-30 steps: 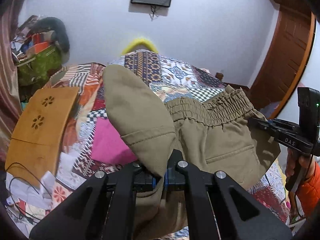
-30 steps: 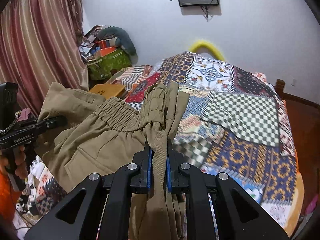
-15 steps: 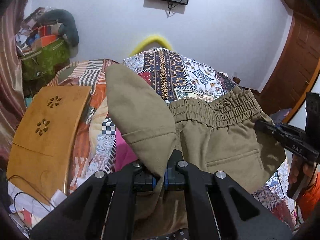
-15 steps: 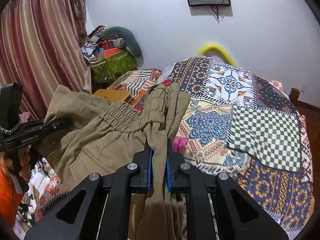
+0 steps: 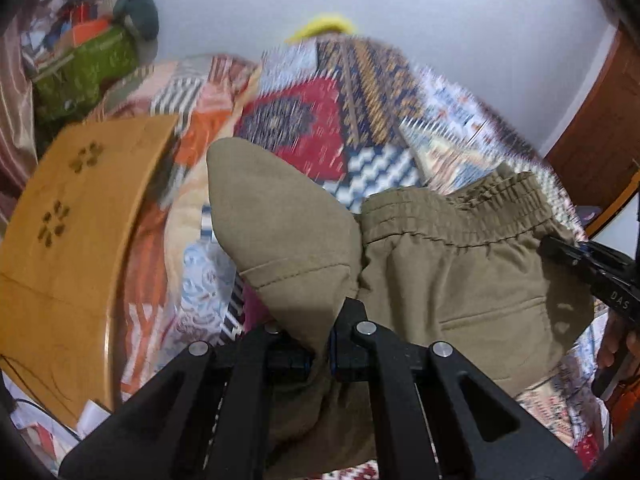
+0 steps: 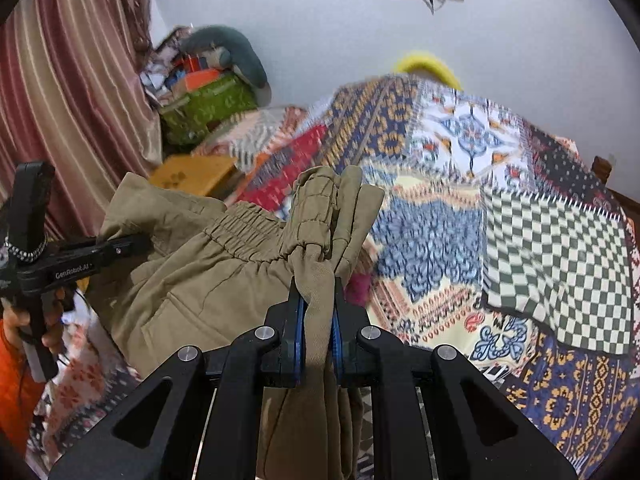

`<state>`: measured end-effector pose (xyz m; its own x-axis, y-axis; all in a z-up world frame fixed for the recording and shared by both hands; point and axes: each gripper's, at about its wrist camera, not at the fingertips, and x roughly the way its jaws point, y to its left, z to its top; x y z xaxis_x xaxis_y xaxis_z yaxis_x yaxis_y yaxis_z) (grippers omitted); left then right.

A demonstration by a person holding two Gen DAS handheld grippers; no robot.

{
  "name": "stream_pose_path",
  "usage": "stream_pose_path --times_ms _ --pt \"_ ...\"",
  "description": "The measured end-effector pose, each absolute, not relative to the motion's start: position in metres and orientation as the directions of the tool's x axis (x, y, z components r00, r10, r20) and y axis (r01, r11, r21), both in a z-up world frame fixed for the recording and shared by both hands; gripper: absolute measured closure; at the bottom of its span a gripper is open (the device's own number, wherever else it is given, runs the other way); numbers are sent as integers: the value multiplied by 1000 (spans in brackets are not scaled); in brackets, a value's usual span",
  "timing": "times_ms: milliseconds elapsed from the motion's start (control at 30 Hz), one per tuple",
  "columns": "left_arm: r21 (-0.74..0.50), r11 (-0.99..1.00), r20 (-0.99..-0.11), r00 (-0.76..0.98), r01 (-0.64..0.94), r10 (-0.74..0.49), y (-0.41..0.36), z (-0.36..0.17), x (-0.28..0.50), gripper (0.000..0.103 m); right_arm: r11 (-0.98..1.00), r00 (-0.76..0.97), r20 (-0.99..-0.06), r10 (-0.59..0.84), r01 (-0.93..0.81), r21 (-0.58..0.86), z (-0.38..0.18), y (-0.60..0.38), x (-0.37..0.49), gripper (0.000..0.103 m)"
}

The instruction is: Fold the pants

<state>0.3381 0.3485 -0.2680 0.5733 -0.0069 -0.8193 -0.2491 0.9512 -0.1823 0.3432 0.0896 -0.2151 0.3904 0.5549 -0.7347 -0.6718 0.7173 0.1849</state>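
The khaki pants [image 5: 452, 280] hang in the air over the patchwork bed, held up by both grippers. My left gripper [image 5: 320, 354] is shut on a corner of the waist, with a fabric flap standing above the jaws. My right gripper [image 6: 318, 320] is shut on the bunched elastic waistband [image 6: 316, 216] at the other end. The waistband stretches between them. In the left wrist view the right gripper [image 5: 592, 268] shows at the right edge. In the right wrist view the left gripper [image 6: 80, 260] shows at the left. The legs hang below, out of sight.
A patchwork quilt [image 6: 500, 208] covers the bed. A wooden lap table [image 5: 68, 240] lies at its left side. A cluttered pile with a green bag [image 6: 208, 108] sits by the striped curtain [image 6: 60, 100]. A wooden door [image 5: 600, 132] is at right.
Both grippers have moved forward over the bed with the pants held between them. The quilt now looks nearer and is motion-blurred. Both grips are unchanged.
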Motion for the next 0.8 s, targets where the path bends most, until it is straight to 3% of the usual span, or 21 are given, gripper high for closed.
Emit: stream_pose_path --times_ms 100,167,233,567,800 --pt "-157 947 -847 532 -280 17 357 -293 338 91 731 379 -773 509 -664 156 -236 89 347 93" --pt "-160 943 -855 519 -290 14 364 -306 335 81 738 378 -786 489 -660 141 -245 85 349 93" --pt "-175 942 -853 521 -287 0 367 -311 331 79 738 368 -796 481 -659 141 -250 83 351 92" --pt "-96 945 -863 500 -313 78 355 -289 317 78 752 375 -824 424 -653 90 -240 79 342 77" --pt "-104 938 -829 550 -332 102 345 -244 287 78 753 425 -785 452 -653 80 -201 60 323 70"
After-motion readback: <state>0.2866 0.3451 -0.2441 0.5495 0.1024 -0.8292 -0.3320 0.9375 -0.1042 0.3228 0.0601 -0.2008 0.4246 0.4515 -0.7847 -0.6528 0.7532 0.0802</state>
